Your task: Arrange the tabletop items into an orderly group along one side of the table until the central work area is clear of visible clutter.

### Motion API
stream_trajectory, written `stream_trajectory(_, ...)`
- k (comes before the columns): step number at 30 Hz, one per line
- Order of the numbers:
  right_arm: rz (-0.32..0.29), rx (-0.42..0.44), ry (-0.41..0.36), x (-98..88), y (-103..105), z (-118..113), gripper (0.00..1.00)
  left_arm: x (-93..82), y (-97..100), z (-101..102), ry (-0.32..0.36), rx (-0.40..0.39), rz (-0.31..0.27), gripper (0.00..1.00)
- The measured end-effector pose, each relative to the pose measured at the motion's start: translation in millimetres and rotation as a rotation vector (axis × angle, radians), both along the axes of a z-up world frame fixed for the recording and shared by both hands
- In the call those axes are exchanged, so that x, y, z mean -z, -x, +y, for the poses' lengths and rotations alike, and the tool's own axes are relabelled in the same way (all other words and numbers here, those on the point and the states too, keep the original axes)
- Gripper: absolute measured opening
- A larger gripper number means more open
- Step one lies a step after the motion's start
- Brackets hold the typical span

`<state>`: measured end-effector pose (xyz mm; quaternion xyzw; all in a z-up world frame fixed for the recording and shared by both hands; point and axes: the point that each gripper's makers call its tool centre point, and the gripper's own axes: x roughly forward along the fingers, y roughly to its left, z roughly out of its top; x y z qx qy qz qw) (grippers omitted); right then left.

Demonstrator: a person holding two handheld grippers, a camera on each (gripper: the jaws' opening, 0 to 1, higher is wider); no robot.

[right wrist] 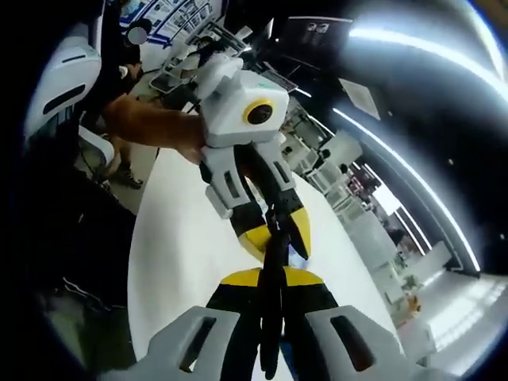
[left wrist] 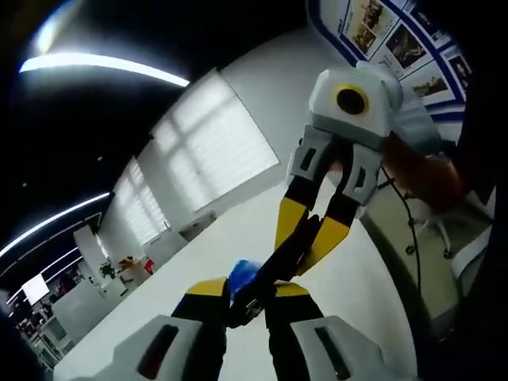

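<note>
Yellow-tipped jaws of the left gripper rise from the bottom of the left gripper view, pressed together on one end of a slim black object — a strap or a flat black tool, too dark to tell which. Its other end runs up to the right gripper, whose jaws close on it from above. In the right gripper view the same arrangement shows from the other side: the right gripper pinches the black object between its jaws, and the left gripper meets it head-on, a person's hand behind its white body.

Both tools hold the object at once, probably because it is being passed from one to the other or kept taut while carried; a single pinch on something this thin might let it swing. Its long axis lies along the line between the two grippers, each end pointing into one set of jaws, and it hangs in the air above the white table rather than resting on it.

Just behind the left jaws sits a small blue item, partly hidden, seemingly on the tabletop and not yet gathered to a side.
</note>
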<state>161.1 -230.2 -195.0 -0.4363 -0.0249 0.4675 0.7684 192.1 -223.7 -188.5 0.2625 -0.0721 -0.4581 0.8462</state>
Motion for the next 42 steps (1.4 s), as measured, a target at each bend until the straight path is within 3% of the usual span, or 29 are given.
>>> stream_trajectory(26, 0.118, 0.019, 0.007, 53.9, -4.6, -14.6, 0.04, 56.9, 3.5, -15.1, -0.029, 0.03, 0.099, 0.14)
stream_trajectory(35, 0.2, 0.002, -0.016, 76.4, -1.0, -11.7, 0.03, 80.9, 5.7, -14.3, -0.094, 0.044, 0.135, 0.17)
stream_trajectory(40, 0.317, -0.013, -0.067, 84.1, 6.4, -7.9, 0.04, 86.4, 8.7, -10.4, -0.112, 0.06, 0.164, 0.2)
stream_trajectory(42, 0.333, -0.006, -0.08, 84.5, 3.9, -8.2, 0.04, 87.9, 8.7, -9.2, -0.108, 0.064, 0.181, 0.21)
